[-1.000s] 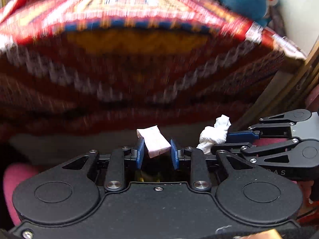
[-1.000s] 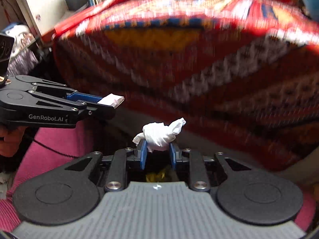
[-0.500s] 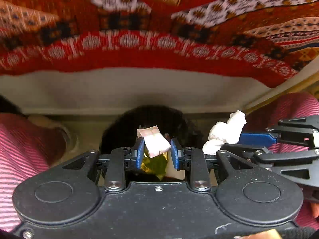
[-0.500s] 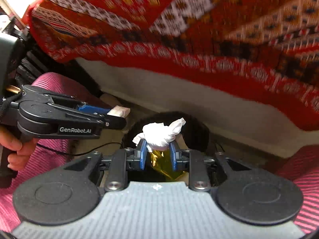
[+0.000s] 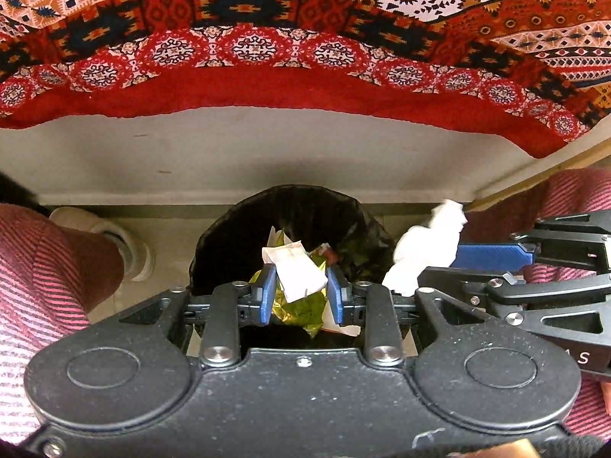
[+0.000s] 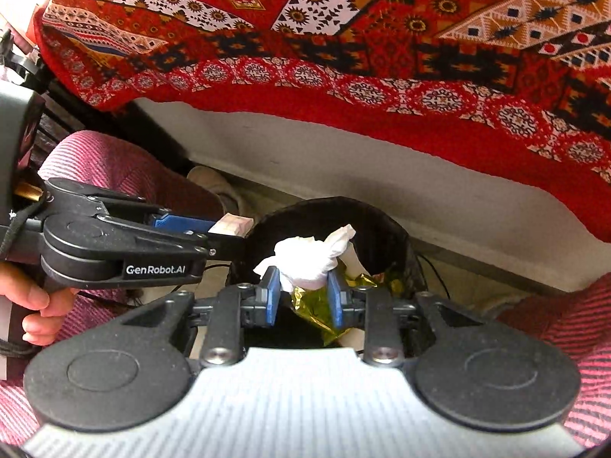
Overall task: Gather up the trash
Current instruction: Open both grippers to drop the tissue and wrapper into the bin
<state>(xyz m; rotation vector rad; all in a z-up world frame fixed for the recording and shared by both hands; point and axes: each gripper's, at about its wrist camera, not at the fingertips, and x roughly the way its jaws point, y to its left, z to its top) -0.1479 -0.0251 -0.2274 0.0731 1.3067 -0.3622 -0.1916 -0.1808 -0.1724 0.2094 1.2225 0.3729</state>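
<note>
A black-lined trash bin [image 5: 229, 236] stands on the floor right below both grippers, with gold-green foil [image 5: 301, 309] and paper scraps inside. My left gripper [image 5: 299, 286] is shut on a folded white paper [image 5: 296, 271] held over the bin's mouth. From the right wrist that gripper [image 6: 229, 234] reaches in from the left. My right gripper [image 6: 303, 290] holds a crumpled white tissue [image 6: 305, 263] above the bin [image 6: 382, 221]. Its jaws are opening, and the tissue still sits between the blue pads, touching both. In the left wrist view the tissue [image 5: 424, 244] looks blurred.
A red patterned cloth [image 5: 305, 38] hangs over a pale panel behind the bin. A person's legs in pink striped trousers [image 5: 34, 274] flank the bin on both sides, with a white shoe [image 5: 126, 244] at its left. A hand [image 6: 34, 305] grips the left gripper's handle.
Both grippers have dropped from the level of the cloth-covered top to just above the bin, tilting further downward. The right jaws have parted slightly around the tissue.
</note>
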